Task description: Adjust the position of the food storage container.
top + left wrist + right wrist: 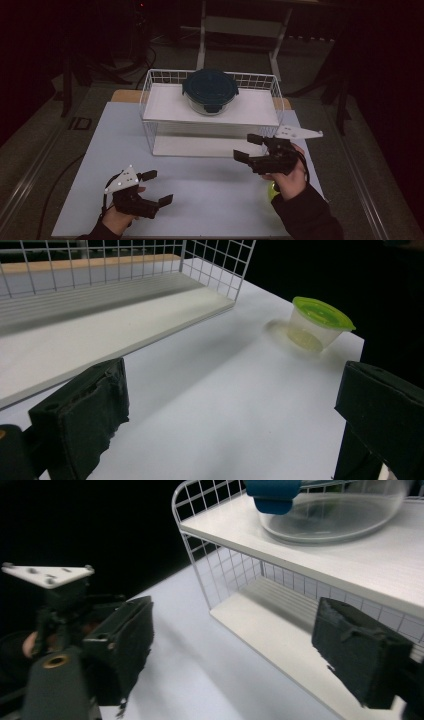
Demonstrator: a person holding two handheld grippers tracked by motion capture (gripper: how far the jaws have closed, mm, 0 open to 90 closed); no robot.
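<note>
The right gripper (248, 147) hovers before the wire rack (150, 100), jaws released and empty. The left gripper (157, 188), near the tabletop's (210, 200) front left corner, is likewise released.

High view overlooks; gripper views (close) share rack (150, 100).

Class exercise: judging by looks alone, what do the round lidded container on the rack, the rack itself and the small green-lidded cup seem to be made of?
Round container: clear bowl, probably glass or hard plastic, see-through and glossy; dark blue lid with clip tabs, likely plastic.
Rack: thin white-coated wire grid, probably metal; its white shelves look like matte ribbed plastic or board.
Small cup: cloudy translucent plastic, with a bright green plastic lid.
</note>
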